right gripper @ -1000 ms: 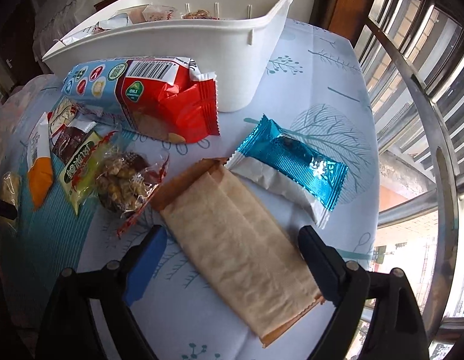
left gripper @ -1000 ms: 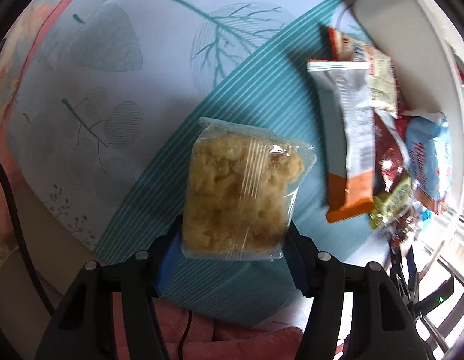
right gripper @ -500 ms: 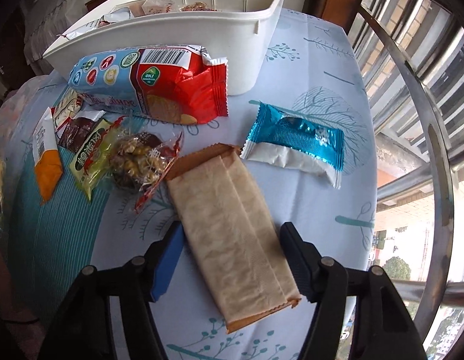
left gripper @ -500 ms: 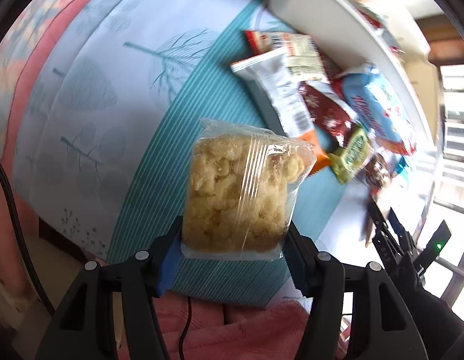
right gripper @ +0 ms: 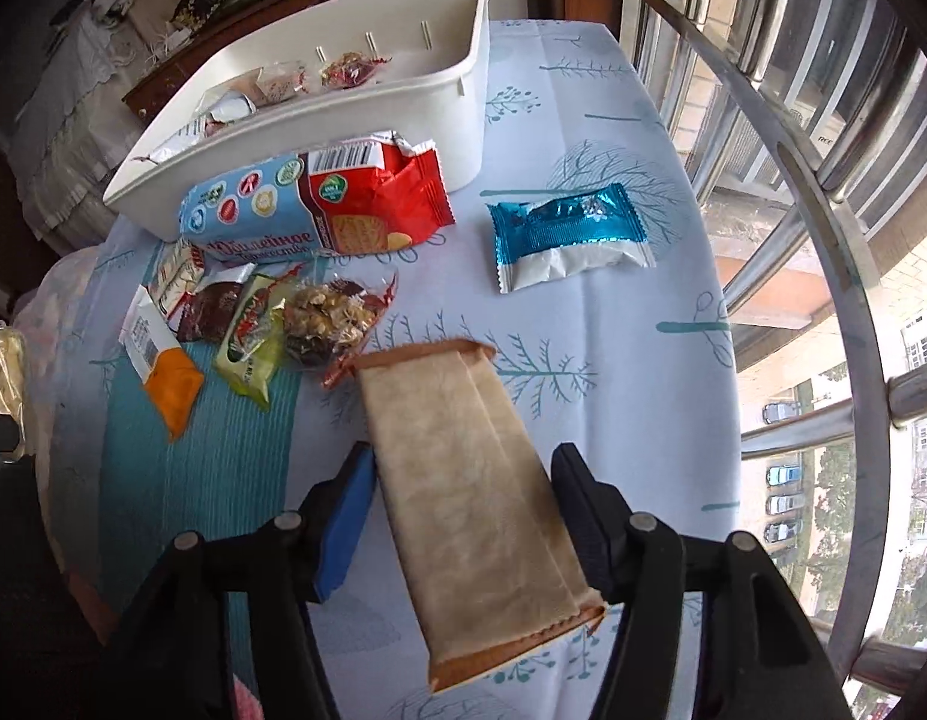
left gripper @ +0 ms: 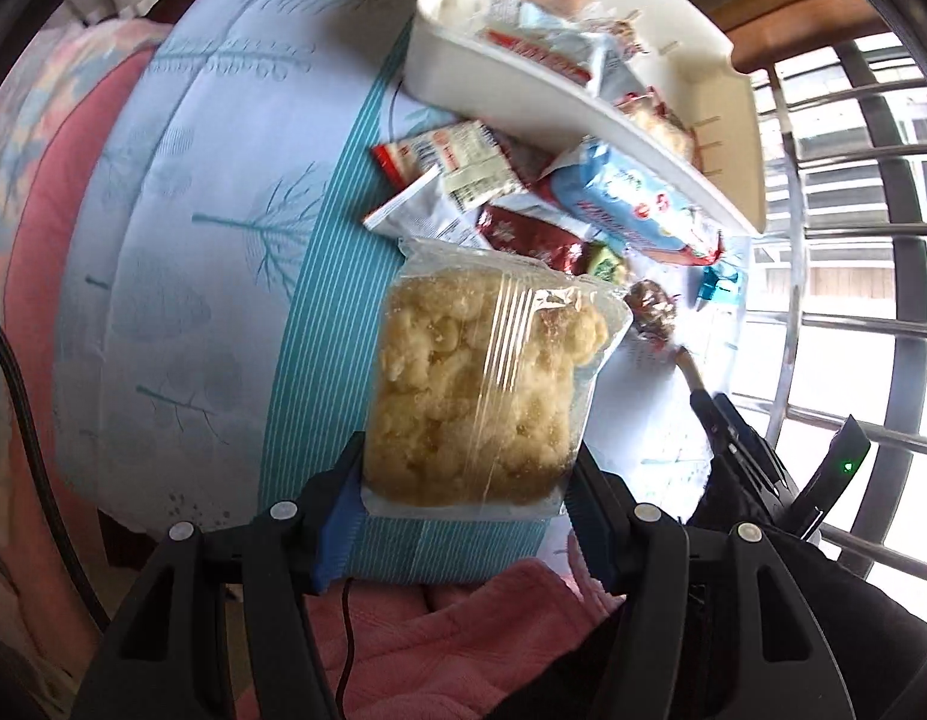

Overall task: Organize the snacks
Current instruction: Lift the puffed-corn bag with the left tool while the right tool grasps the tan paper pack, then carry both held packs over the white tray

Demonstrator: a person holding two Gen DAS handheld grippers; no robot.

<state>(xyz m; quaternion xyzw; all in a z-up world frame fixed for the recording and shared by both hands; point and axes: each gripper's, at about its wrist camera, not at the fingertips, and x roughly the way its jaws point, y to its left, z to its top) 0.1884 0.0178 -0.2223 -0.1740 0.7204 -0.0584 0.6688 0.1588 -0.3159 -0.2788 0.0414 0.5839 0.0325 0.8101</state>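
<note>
My left gripper [left gripper: 469, 462] is shut on a clear bag of yellow puffed snack [left gripper: 481, 384], held upright well above the blue leaf-print tablecloth [left gripper: 223, 240]. The white bin [left gripper: 523, 96], holding several snack packs, lies beyond it at the upper right. In the right wrist view, my right gripper [right gripper: 463, 462] has its jaws closing on a flat tan packet [right gripper: 451, 420]. Both pads touch the packet's long edges, and its near end hangs off the cloth. My right gripper also shows in the left wrist view [left gripper: 739, 438].
Loose snacks lie in front of the white bin [right gripper: 319, 138]: a blue-and-red biscuit pack [right gripper: 319, 210], a blue foil packet [right gripper: 565, 234], a bag of nuts [right gripper: 331, 312], a green packet [right gripper: 253, 336] and an orange-tipped packet [right gripper: 163, 366]. Metal window bars [right gripper: 823, 240] run along the right.
My left gripper rose and rolled with the puffed snack bag, bringing the bin into view. My right gripper's jaws narrowed onto the tan packet and lifted it off the cloth.
</note>
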